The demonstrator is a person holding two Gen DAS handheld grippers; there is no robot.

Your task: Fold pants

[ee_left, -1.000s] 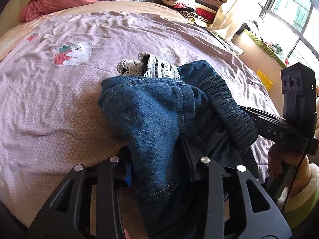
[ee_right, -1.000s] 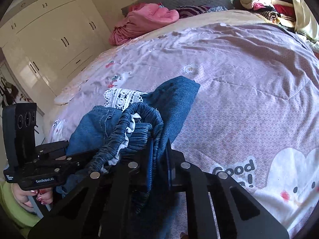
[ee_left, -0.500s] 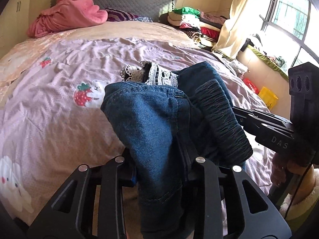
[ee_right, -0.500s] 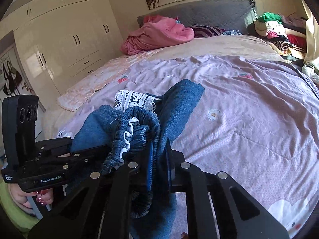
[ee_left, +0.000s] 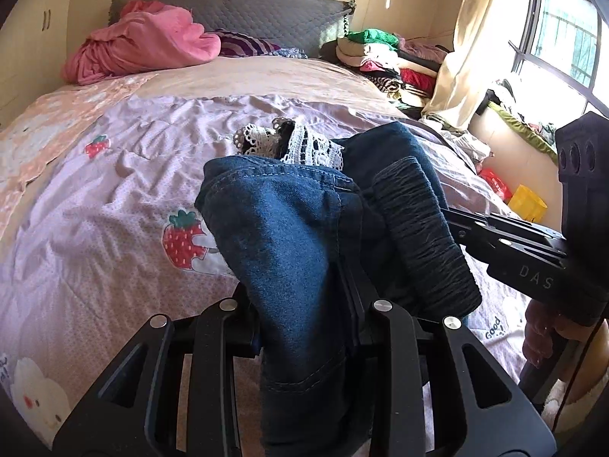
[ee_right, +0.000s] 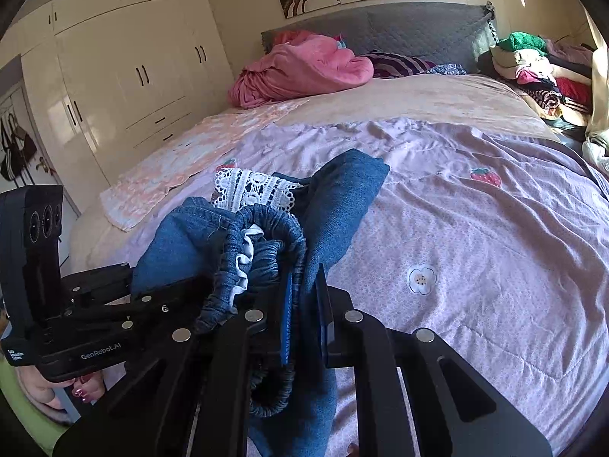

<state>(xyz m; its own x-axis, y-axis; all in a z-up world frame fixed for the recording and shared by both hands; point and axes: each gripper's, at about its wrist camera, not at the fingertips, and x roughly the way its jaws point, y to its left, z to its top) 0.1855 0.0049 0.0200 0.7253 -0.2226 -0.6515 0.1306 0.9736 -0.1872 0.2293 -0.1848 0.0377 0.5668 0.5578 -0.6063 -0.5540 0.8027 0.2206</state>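
The wide bed (ee_left: 95,205) with its lilac quilted cover printed with strawberries fills both views and serves as the reference for all positions. A grey padded headboard (ee_right: 418,30) closes its far end. A crumpled pink blanket (ee_left: 141,45) lies on the bed against the headboard. A stack of folded clothes in mixed colours (ee_right: 533,64) sits at the far window-side corner of the bed. Cream wardrobe doors (ee_right: 133,68) stand along the opposite side of the bed.

The dark blue denim pants with a gathered elastic waistband and white lace trim (ee_left: 289,236) hang bunched above the near part of the bed, lifted clear of the cover. The lace edge (ee_right: 251,190) points toward the headboard.

The left gripper (ee_left: 304,327), black, has its fingers pinching a thick fold of denim; the cloth drapes down between and below them. The right gripper (ee_right: 304,316), also black, has its fingers pressed nearly together on a thin layer of the pants just beside the waistband (ee_right: 262,243).

A hand with painted nails (ee_right: 82,392) grips the left gripper's handle at the near edge of the bed.
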